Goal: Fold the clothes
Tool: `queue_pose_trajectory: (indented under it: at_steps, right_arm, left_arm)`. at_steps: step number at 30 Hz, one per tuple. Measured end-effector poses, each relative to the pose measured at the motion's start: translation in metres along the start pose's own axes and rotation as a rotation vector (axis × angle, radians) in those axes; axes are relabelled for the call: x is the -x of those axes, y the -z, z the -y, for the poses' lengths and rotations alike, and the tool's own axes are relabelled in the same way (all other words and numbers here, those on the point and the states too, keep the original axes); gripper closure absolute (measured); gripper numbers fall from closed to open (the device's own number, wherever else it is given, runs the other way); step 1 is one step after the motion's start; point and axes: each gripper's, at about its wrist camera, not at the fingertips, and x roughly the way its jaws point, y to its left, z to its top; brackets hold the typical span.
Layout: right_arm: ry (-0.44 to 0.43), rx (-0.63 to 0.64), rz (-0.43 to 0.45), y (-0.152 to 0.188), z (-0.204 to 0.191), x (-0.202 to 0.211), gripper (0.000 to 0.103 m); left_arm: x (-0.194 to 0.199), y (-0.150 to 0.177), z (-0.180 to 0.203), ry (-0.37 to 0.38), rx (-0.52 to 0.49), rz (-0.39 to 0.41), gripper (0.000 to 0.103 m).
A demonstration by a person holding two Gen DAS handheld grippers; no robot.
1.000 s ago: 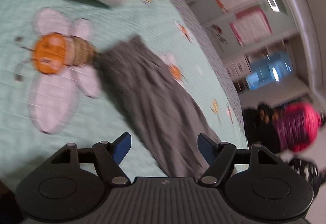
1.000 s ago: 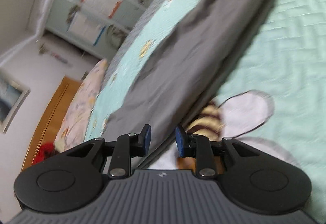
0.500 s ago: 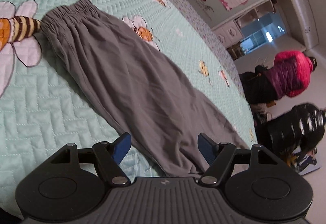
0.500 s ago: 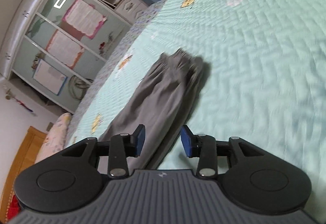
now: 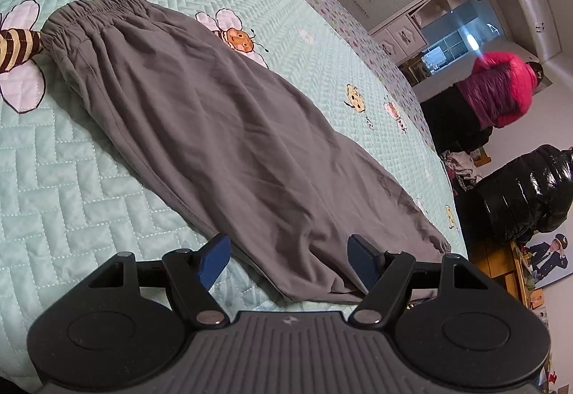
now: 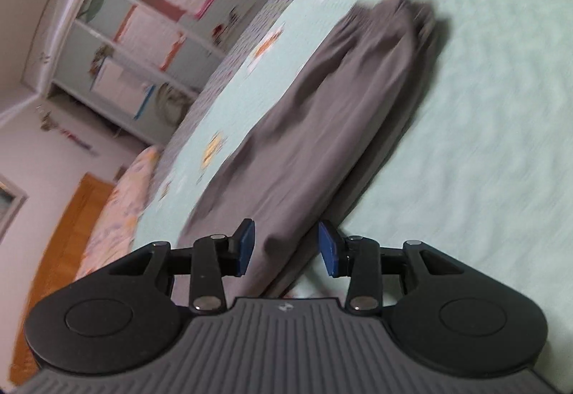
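Currently the grey trousers [image 5: 229, 129] lie lengthwise on the bed [image 5: 71, 186], legs stacked. Left gripper [image 5: 288, 259] released over the cuffs, right gripper [image 6: 283, 247] released at the waistband; pinch both layers squarely.

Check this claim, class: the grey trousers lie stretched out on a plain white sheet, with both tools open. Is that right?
Not quite. The grey trousers lie on a mint-green quilt printed with bees, as the left wrist view shows. Both the left tool and right tool are open.
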Motion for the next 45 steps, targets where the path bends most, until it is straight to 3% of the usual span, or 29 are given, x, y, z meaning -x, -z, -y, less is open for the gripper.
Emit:
queue_pose_trajectory:
  at_steps: [5, 9, 22, 26, 29, 32, 45]
  right_arm:
    - [-0.116, 0.002, -0.126, 0.04, -0.03, -0.014, 0.06]
    - [-0.136, 0.052, -0.197, 0.059, -0.05, -0.029, 0.06]
    - [-0.134, -0.012, -0.112, 0.008, -0.063, -0.034, 0.061]
    - [-0.183, 0.02, -0.208, 0.027, -0.079, -0.028, 0.061]
    - [-0.213, -0.02, -0.338, 0.059, -0.079, -0.033, 0.06]
    - [-0.211, -0.038, -0.397, 0.086, -0.08, -0.045, 0.06]
    - [-0.232, -0.087, -0.315, 0.055, -0.092, -0.061, 0.06]
  left_arm:
    - [0.002, 0.003, -0.001, 0.007, 0.008, 0.006, 0.027]
    - [-0.001, 0.006, -0.003, 0.014, 0.012, -0.005, 0.027]
    - [-0.004, 0.011, -0.008, 0.034, 0.041, -0.017, 0.024]
    - [-0.002, 0.011, -0.008, 0.038, 0.033, -0.012, 0.022]
    - [-0.006, 0.012, -0.01, 0.037, 0.046, -0.015, 0.022]
    - [-0.007, 0.014, -0.007, 0.035, 0.041, -0.027, 0.022]
    - [-0.009, 0.014, -0.014, 0.046, 0.064, -0.029, 0.021]
